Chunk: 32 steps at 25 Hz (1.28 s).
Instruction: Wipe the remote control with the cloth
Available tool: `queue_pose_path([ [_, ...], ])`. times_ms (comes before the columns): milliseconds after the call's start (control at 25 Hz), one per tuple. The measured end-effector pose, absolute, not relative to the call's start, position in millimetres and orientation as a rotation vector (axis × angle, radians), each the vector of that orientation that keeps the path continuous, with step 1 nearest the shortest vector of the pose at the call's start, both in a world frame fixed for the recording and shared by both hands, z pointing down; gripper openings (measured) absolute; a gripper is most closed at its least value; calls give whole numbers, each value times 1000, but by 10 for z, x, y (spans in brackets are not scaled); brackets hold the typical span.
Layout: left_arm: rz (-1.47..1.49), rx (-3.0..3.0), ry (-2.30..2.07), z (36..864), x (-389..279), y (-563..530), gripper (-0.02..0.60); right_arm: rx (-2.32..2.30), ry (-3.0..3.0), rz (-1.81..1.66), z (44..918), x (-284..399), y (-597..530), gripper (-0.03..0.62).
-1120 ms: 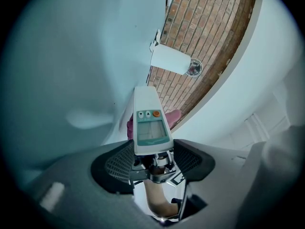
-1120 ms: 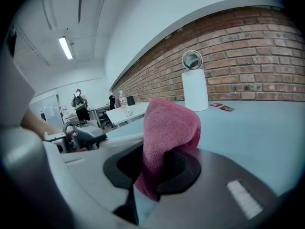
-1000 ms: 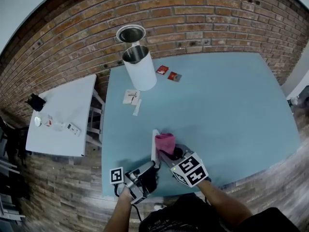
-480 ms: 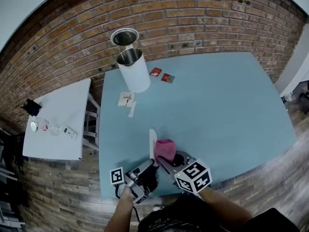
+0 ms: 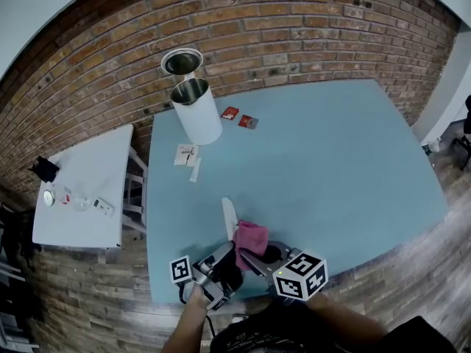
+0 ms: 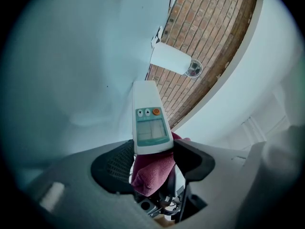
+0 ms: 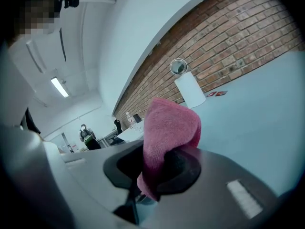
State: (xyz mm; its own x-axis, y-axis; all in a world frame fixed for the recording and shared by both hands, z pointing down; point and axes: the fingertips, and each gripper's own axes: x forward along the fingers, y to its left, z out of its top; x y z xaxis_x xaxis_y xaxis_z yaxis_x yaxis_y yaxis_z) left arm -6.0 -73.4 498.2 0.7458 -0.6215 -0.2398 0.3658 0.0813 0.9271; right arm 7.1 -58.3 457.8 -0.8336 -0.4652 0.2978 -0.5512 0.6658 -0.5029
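Blue table in front of me; brick wall runs behind its far edge.

Far left corner: white canister, upright, open top, metal rim. Behind it, off the table and against the wall, I see a metal can, also open.

Near the far edge, just right of the canister: first red packet and second red packet, close together, lying flat.

Along the left edge, nearer me: white card with a narrow white slip beside it.

To my left, apart from the table: white side table. It carries a black object at its far left corner and a few small items, too small to identify.
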Motion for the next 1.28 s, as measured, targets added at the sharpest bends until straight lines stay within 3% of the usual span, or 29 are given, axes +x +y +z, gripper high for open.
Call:
queue_pose_path([
  [720,-752,1320,-303,5008,-17,-758,247,876,-2682,920,4809,152,-506,72],
  [1280,-26,1708,-837,5362,-41,-721,247,1114,-2623,954,4807,805,-985,72],
])
